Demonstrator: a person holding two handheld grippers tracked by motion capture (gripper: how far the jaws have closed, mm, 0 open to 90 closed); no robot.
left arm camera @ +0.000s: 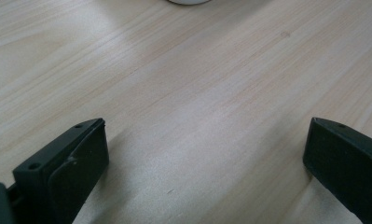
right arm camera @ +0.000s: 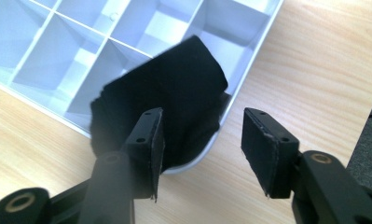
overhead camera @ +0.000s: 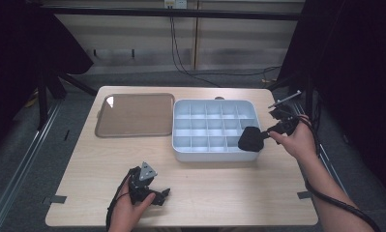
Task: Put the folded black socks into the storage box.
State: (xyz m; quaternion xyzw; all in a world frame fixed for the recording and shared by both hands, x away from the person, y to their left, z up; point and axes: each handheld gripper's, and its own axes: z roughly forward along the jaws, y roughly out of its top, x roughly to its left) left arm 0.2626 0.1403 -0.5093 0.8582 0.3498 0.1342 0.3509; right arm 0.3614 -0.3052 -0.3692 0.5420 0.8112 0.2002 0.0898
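At tray corner: black cloth soft, light, limp; grip bunched fold. Right gripper open, empty. Left gripper wide open, empty.

Bare table before divided tray.

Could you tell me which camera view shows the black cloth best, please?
The right gripper view: the black cloth lies close up, folded over the tray's corner compartment. The high view shows it small and dark; the left gripper view looks at the tabletop.
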